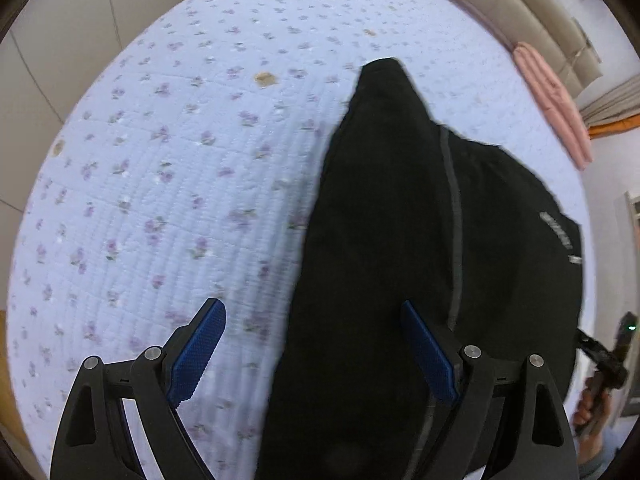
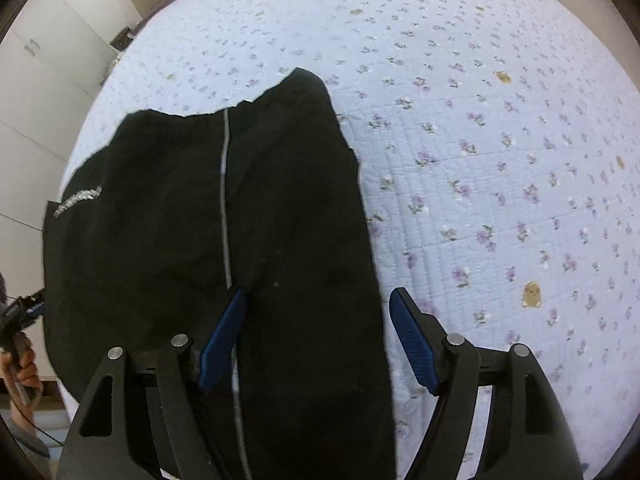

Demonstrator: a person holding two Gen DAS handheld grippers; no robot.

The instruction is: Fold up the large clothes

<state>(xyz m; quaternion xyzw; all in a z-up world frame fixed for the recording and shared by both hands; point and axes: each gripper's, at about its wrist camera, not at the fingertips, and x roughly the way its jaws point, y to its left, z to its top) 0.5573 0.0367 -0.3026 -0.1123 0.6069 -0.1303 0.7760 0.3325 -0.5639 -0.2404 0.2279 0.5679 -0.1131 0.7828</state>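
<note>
Fingers first: both sets are spread wide and neither is holding anything. On the left gripper (image 1: pixel 312 344) one blue pad (image 1: pixel 198 354) hangs over bare quilt and the other sits over the black cloth, with the garment's long edge running up between them. Same deal on the right gripper (image 2: pixel 316 336), mirrored: its inner pad (image 2: pixel 222 340) is over the cloth right by the grey piping (image 2: pixel 225 208), the outer one over the quilt. No pinch on either side as far as I can see.

So where's the garment? The black garment (image 2: pixel 288 208) lies flat on the bed (image 2: pixel 500 200), close to the near edge of that floral quilt, and it looks already doubled over into a long narrow strip. Looks like trousers or track pants to me, with a small white logo (image 2: pixel 78 200) near the side away from the right gripper. Farther up it tapers to an uneven, slightly lumpy end, and past that the quilt runs bare up to the padded headboard (image 1: pixel 532 12) and a pink roll (image 1: pixel 554 108) beside it.

My guess: the lengthwise fold is done, the crosswise folds to make it compact aren't. Roughly the middle of the job.
</note>
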